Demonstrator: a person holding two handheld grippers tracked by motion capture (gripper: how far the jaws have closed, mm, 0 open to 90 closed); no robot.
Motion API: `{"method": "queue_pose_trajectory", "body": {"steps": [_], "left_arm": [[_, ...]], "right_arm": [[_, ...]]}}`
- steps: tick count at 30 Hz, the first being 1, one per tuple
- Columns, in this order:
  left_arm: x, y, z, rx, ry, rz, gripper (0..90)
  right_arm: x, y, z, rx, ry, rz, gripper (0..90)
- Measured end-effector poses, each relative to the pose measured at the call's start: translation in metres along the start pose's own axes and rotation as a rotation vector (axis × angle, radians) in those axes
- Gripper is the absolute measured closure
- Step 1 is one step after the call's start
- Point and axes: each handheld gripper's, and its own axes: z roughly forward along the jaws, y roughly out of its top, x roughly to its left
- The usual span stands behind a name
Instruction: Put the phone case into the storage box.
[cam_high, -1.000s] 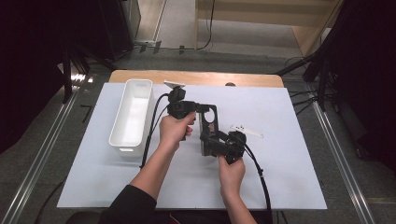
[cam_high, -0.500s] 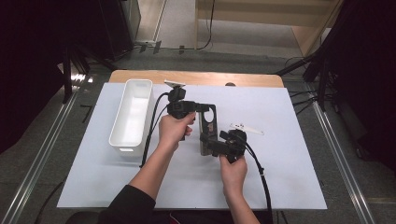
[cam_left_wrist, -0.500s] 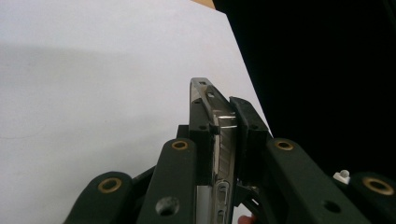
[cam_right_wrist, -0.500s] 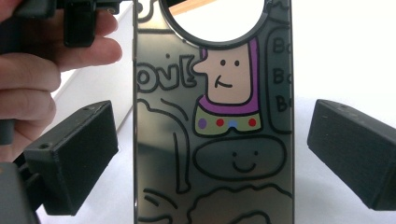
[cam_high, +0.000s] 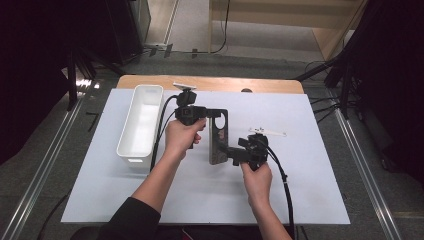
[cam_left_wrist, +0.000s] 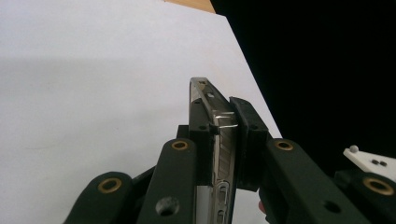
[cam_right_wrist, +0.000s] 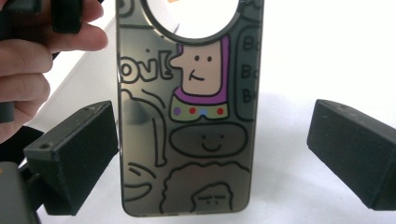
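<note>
The phone case (cam_right_wrist: 191, 107) looks like glossy, translucent smoky plastic, smooth, with printed cartoon outlines. The jaw pads are matt black plastic or rubber. At 9 o'clock, the bin (cam_high: 141, 122) is glossy white plastic; the table sheet (cam_high: 310, 190) looks like matt paper, perhaps.

We cannot make out the small white pieces (cam_high: 267, 131) right of the phone case (cam_high: 218, 136), whose top edge is cropped in the right gripper view.
</note>
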Motion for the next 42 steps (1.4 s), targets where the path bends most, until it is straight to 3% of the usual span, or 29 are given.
{"method": "queue_pose_trajectory", "body": {"steps": [4,14,18,25,42], "left_arm": [[-0.003,0.001,-0.003,0.013,0.036,0.052,79.4],[-0.007,0.001,-0.012,0.028,0.029,0.104,79.3],[-0.009,0.001,-0.017,0.025,0.008,0.147,79.4],[-0.011,-0.001,-0.018,0.047,0.011,0.183,79.3],[-0.019,-0.016,-0.031,0.059,-0.059,0.278,79.3]], "right_arm": [[-0.002,0.004,-0.002,0.016,0.011,-0.002,1.2],[-0.005,0.010,0.000,0.073,0.000,-0.020,1.4],[-0.006,0.015,-0.004,0.087,0.006,-0.039,1.4],[-0.009,0.024,-0.013,0.106,0.032,-0.080,1.4],[-0.020,0.032,-0.029,0.126,0.062,-0.153,1.5]]}}
